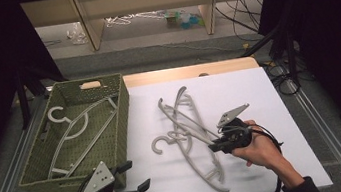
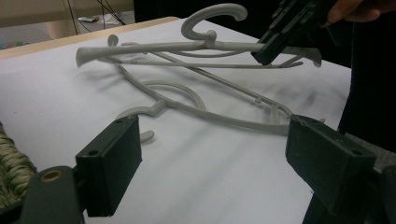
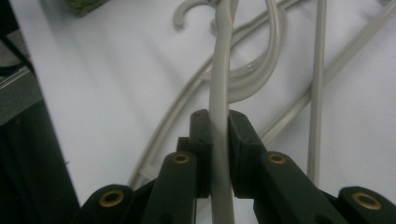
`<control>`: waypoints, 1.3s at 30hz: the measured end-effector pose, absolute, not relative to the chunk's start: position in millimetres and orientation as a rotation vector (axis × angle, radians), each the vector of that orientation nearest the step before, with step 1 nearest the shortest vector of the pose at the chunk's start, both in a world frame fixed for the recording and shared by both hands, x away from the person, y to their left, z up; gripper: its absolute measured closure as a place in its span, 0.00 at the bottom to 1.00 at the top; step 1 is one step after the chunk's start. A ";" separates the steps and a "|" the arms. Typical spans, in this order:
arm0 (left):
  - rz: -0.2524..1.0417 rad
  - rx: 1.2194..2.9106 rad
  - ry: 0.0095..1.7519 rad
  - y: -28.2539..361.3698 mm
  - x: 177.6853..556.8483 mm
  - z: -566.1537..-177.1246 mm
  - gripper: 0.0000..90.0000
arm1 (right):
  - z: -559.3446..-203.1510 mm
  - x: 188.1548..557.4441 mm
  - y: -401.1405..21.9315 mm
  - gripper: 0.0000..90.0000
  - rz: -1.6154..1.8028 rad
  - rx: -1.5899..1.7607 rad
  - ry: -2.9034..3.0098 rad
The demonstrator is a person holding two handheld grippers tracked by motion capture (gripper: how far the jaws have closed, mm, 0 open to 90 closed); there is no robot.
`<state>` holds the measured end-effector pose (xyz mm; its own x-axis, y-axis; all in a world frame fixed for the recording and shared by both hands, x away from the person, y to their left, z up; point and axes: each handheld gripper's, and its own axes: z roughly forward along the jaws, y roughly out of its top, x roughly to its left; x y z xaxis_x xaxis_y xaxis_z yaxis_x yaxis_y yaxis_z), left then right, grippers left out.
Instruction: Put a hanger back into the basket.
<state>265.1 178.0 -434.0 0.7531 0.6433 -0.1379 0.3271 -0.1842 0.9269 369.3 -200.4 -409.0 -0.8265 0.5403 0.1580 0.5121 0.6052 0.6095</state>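
on the white sheet (image 1: 160, 178), the right gripper (image 3: 219, 140) has its jaws clamped on a hanger (image 3: 223, 70) arm to lift it off the tangled pile toward the basket (image 1: 113, 134), while the left gripper (image 2: 210, 158) waits near with jaws apart and empty.

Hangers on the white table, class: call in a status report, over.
Right gripper shut on a grey hanger, lifted. Left gripper open, idle. Another hanger lies tangled beneath; one already in green basket.
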 end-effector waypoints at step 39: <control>0.322 2.190 0.268 76.4 324.6 -424.2 0.49 | -390.4 322.3 -215.9 0.91 1.158 0.487 3.011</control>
